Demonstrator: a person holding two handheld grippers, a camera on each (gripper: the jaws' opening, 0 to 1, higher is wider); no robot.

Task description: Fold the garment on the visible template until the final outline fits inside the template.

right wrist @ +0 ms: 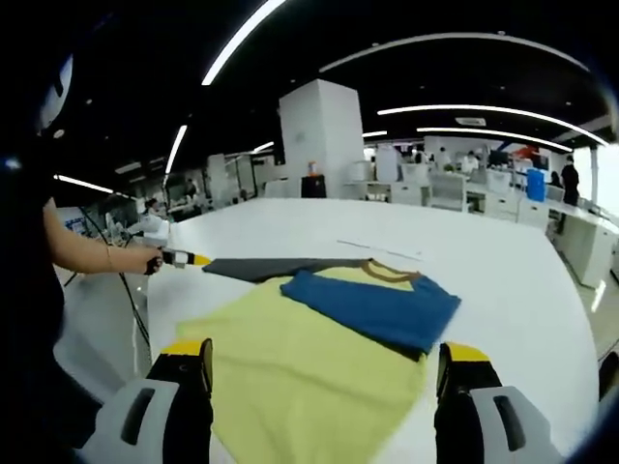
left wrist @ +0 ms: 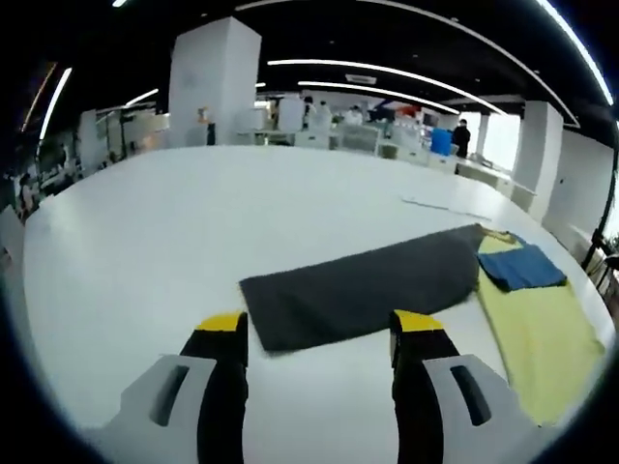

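Note:
A yellow garment (right wrist: 290, 372) with a brown collar (right wrist: 392, 275) lies flat on the white table (right wrist: 503, 280). A blue cloth (right wrist: 372, 307) lies folded over its collar end. A long dark grey cloth (left wrist: 368, 285) stretches away from them across the table, and the yellow garment (left wrist: 537, 338) and blue cloth (left wrist: 522, 266) lie at its far end. My left gripper (left wrist: 319, 333) is open, its yellow-tipped jaws just short of the grey cloth's near end. A person's hand holds that left gripper (right wrist: 184, 258) at the grey cloth's (right wrist: 261, 268) tip. My right gripper (right wrist: 327, 358) is open above the yellow garment.
A thin flat sheet (left wrist: 440, 203) lies on the table beyond the cloths. The table's edge (right wrist: 155, 319) runs close to the garment on the person's side. A white pillar (left wrist: 213, 82), desks and people stand far behind.

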